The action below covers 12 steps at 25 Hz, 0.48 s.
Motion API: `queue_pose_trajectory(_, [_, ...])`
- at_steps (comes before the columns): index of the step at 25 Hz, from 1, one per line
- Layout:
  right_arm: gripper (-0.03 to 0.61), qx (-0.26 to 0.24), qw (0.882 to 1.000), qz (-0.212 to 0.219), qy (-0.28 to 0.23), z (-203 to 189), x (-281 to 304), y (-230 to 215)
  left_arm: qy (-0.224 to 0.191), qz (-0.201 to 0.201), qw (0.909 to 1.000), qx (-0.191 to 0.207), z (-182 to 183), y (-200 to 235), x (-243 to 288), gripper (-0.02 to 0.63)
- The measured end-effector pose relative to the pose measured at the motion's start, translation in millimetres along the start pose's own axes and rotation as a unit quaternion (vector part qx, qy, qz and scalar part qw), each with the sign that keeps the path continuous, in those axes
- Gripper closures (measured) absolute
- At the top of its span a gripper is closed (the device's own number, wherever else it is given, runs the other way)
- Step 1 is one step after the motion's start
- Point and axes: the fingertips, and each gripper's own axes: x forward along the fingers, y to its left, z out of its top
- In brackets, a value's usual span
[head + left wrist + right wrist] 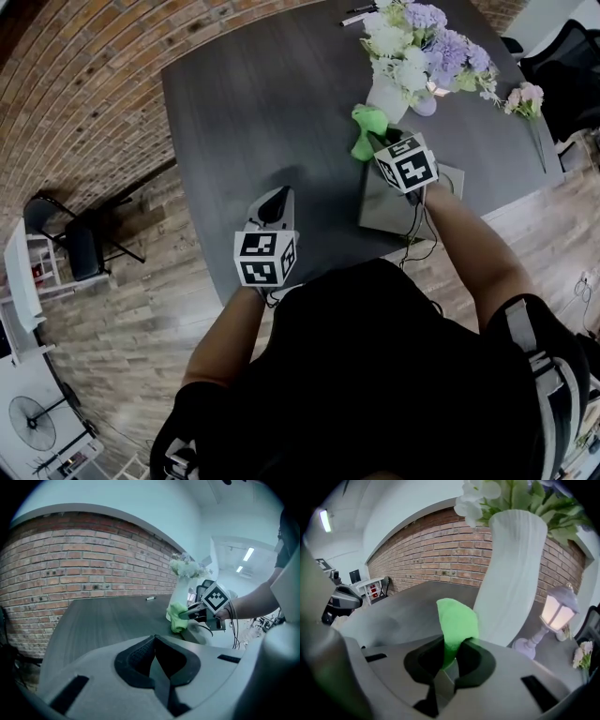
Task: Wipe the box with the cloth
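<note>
Right claw (449,653) is clamped on the green cloth (457,618), which sticks up out of the jaws. The cloth hangs at the far edge of the grey box (384,211), just beside the white vase (513,573); whether it touches the box I cannot tell. A small lamp (555,611) stands right of the vase. Left claw (154,648) has its jaws together with nothing in them, over the dark counter (253,103) near its front edge, left of the box and apart from it
</note>
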Motion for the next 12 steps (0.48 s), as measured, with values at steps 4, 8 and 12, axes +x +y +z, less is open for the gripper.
queue_pose_trajectory(4, [0.535,-0.006,1.0,-0.011,-0.003,-4.6,-6.5,-10.1,-0.002,-0.003,1.0,0.007,3.0,-10.2,1.7,0.606])
queue_pose_trajectory(8, [0.535,-0.006,1.0,-0.022,-0.002,-14.9,-16.3,-21.6,-0.005,-0.013,0.9996,0.025,6.9,-29.0,2.9,0.606])
queue_pose_trajectory(12, [0.535,0.001,0.999,-0.038,0.012,-31.6,-30.6,-40.7,-0.006,-0.018,0.9992,0.036,10.5,-44.6,0.2,0.606])
